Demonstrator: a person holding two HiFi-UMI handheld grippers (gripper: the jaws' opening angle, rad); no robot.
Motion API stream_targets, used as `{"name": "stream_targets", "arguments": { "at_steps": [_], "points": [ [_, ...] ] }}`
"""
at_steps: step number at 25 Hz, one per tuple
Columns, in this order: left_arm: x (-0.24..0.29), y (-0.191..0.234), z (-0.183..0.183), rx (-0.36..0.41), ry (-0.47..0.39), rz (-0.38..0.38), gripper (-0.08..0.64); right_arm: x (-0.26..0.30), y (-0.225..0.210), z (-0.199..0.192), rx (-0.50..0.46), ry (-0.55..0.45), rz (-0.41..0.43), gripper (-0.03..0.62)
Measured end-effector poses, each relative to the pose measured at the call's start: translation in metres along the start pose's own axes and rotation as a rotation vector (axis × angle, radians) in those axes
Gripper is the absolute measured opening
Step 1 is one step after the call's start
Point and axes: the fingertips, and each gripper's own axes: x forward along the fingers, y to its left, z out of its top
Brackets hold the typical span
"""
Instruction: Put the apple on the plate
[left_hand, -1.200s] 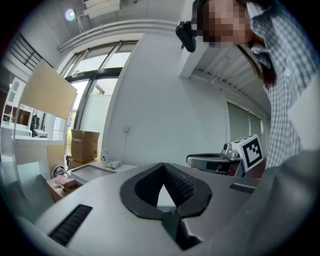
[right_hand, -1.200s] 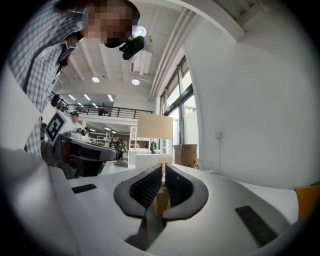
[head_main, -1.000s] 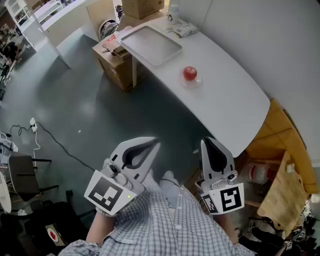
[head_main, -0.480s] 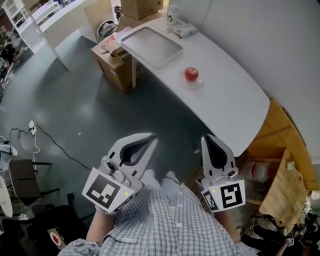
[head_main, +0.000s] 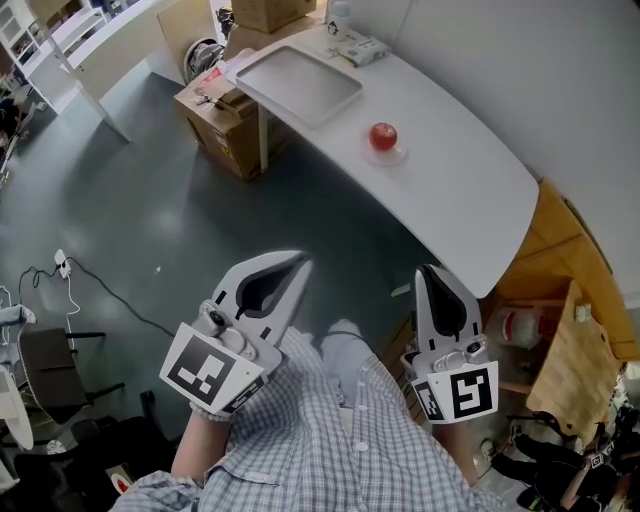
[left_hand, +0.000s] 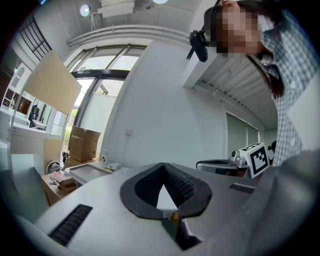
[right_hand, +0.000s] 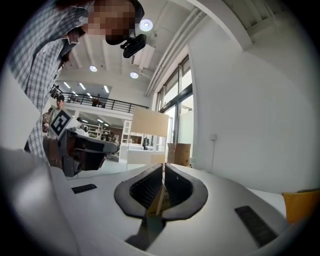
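Grippers first, being nearest. The left gripper (head_main: 297, 264) is held low over the grey-green floor (head_main: 150, 200), just ahead of the person's blue checked shirt (head_main: 320, 440). I read its jaws as clenched tip to tip; the dark ribbed pads behind the tips enclose an open loop with nothing caught in it. The right gripper (head_main: 428, 272), near it on the right, has its jaws pressed together along a thin slit and grasps nothing.

Both point toward the long white table (head_main: 460, 200), which stands well apart from them.

About midway along that table, the round red apple (head_main: 383, 136) rests on a small clear plate (head_main: 387, 154), touched by neither gripper.

Further left and farther off on the same table lies a grey rectangular tray (head_main: 297, 82), overhanging the table's edge. Past it, at the far end, sits a small pale packet (head_main: 358, 47) that I cannot identify. A brown cardboard box (head_main: 225, 125) stands on the floor just beside the tray end.
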Motion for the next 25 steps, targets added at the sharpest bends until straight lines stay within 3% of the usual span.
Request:
{"name": "stream_targets", "arguments": {
  "at_steps": [8, 11, 25],
  "points": [
    [0.019, 0.012, 0.0, 0.041, 0.017, 0.007, 0.009, 0.016, -0.038, -0.013, 0.002, 0.038, -0.086, 0.029],
    [0.029, 0.022, -0.003, 0.053, 0.046, 0.03, 0.009, 0.032, -0.049, -0.015, -0.003, 0.027, -0.069, 0.029],
    [0.127, 0.082, 0.01, 0.061, 0.025, 0.075, 0.009, 0.13, -0.111, -0.015, -0.004, 0.005, 0.016, 0.029]
  ]
}}
